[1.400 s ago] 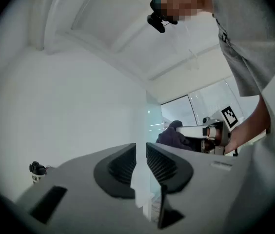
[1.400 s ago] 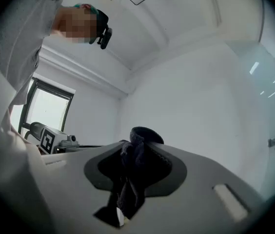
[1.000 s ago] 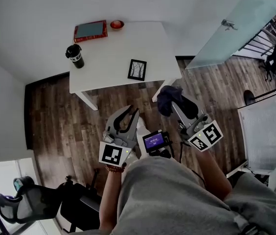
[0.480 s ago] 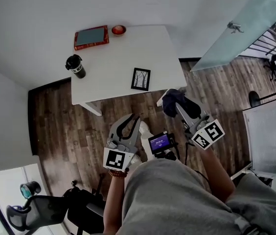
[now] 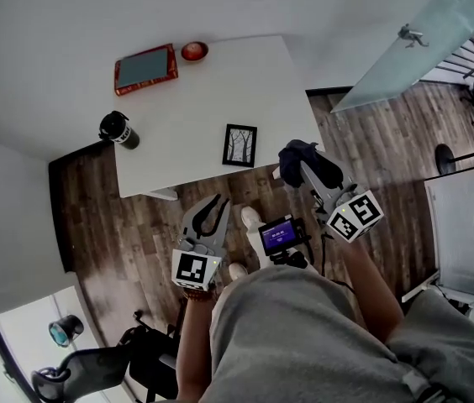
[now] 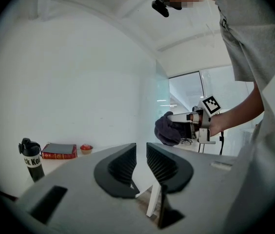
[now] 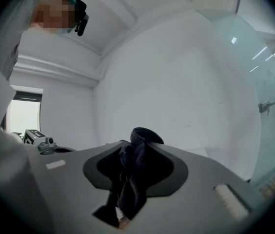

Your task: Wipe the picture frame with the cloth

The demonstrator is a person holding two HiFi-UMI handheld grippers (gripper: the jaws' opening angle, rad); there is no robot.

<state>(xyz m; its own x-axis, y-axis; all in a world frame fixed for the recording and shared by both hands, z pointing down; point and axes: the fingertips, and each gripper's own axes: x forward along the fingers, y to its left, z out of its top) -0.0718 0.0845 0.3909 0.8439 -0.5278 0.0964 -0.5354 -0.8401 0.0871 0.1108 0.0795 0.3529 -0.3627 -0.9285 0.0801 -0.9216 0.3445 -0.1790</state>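
Left gripper (image 5: pixel 218 201): nearest, over the floor short of the table (image 5: pixel 195 91). Jaws drawn almost together, nothing between them.

Right gripper (image 5: pixel 304 168): clamped on the bunched dark cloth (image 5: pixel 290 156), at the table's near corner.

Picture frame (image 5: pixel 239 145): on the table by its near edge, just beyond the cloth, not touched.

Step, as judged: approach, wiping not begun.

Next: bring the cloth onto the frame's face. The left jaws would need to open to steady the frame.

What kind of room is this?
Probably a small office: a white table with a red book and a picture frame, a black office chair on the wood floor, and a frosted glass door.
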